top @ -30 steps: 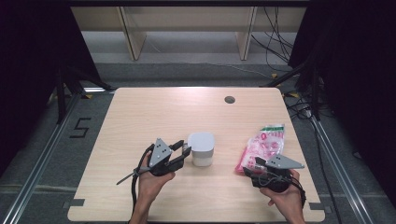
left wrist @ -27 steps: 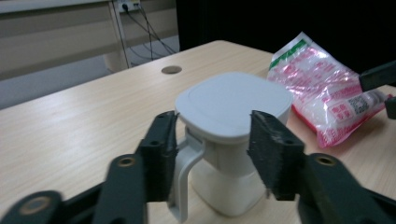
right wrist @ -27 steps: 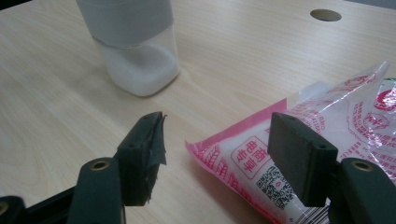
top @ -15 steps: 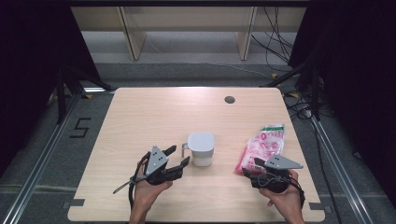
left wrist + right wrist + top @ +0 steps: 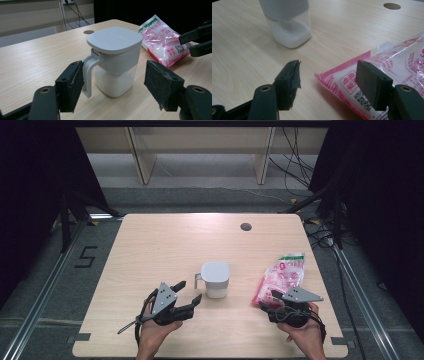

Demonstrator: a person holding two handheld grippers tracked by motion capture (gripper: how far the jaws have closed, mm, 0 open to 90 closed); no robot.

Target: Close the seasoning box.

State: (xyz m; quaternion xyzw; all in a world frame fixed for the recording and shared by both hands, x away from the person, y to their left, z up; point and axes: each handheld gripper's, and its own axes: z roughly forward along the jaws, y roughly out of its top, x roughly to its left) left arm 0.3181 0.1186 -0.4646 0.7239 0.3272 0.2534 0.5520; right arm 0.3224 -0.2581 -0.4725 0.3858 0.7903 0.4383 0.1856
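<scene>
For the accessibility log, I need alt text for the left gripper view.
A lidded jar holding white powder stands on a wooden table, framed between the open black jaws of the left gripper, its handle near one jaw. Behind it lies a pink bag, with the right gripper at its far end.

High view looks forward and down from above the pale wooden bench [image 5: 165,245]. Left tool [image 5: 112,85] camera sits low, close behind its spread black jaws, facing the clear lidded jug of white powder [image 5: 113,60]. Right tool [image 5: 328,82] camera, equally low, shares that jug and the pink-printed plastic packet [image 5: 387,75].
</scene>
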